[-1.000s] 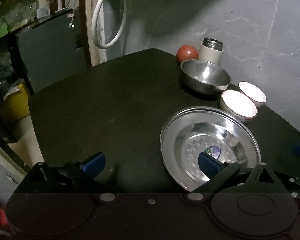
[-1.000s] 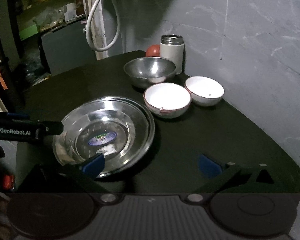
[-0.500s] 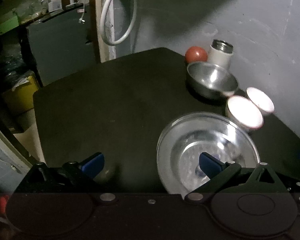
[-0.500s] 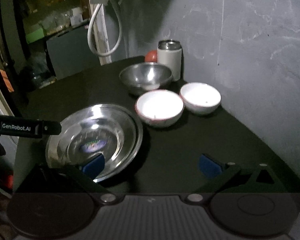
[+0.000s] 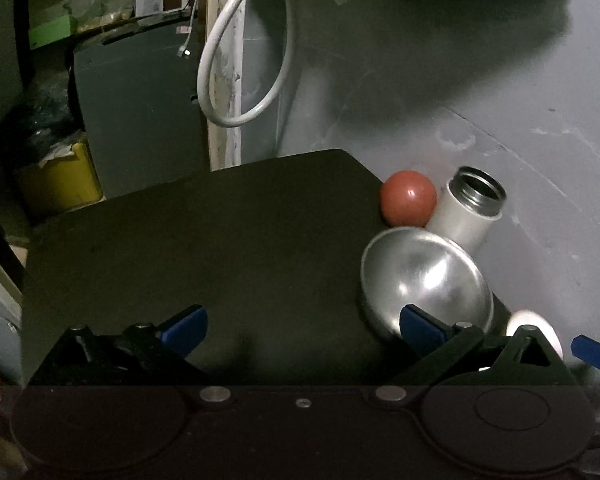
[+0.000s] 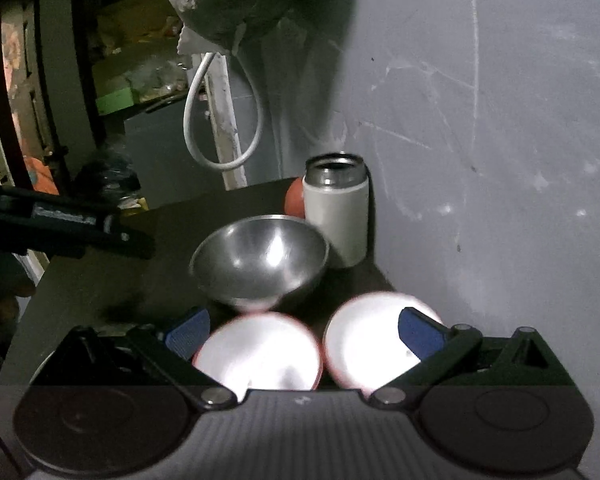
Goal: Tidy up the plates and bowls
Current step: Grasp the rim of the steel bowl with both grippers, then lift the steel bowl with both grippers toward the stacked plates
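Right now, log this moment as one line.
left gripper open, empty | right gripper open over white bowls | steel bowl untouched

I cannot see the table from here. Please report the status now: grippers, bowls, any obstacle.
Left gripper open, empty. Right gripper open, empty, over two white bowls. Steel bowl just behind them. Flask and red ball close behind it.

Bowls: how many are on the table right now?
3: a steel bowl before the flask, and two white bowls, left and right, nearest the right gripper's fingers. Others may be hidden below.
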